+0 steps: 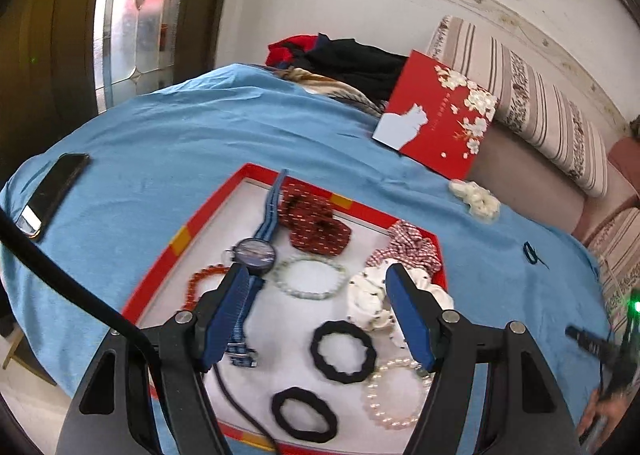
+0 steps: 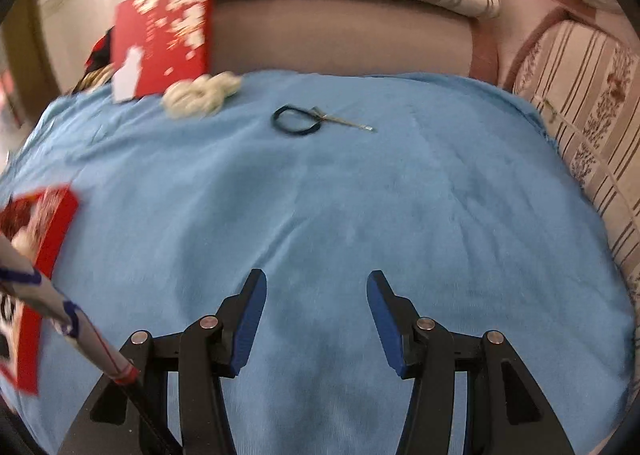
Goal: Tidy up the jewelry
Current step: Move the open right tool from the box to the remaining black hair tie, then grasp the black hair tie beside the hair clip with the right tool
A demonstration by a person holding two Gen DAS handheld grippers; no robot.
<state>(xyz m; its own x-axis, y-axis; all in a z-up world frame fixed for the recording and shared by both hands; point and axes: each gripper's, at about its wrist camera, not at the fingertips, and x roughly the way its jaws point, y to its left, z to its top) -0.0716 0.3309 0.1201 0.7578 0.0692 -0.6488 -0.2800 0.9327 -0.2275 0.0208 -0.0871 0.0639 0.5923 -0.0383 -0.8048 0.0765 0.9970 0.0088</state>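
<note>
Through the left wrist view, we are holding the left tool (image 1: 316, 279) spread wide over the red tray (image 1: 188, 233), gripping nothing. Most of the jewelry is already lying in the tray: the watch (image 1: 255, 253), the amber bracelet (image 1: 200, 283), the pale bead bracelet (image 1: 310, 278), the pearl bracelet (image 1: 396, 395), two black hair ties (image 1: 344, 351) and three scrunchies. The cream scrunchie (image 1: 476, 197) is still sitting on the blue cloth (image 1: 160, 143) near the far edge.

Through the right wrist view, we are holding the right tool (image 2: 316, 279) spread and empty over bare cloth. The thin dark band (image 2: 296, 120), perhaps a hair tie with a pin, is waiting well apart near the far edge, beside the cream scrunchie. We judge two pieces remain.
</note>
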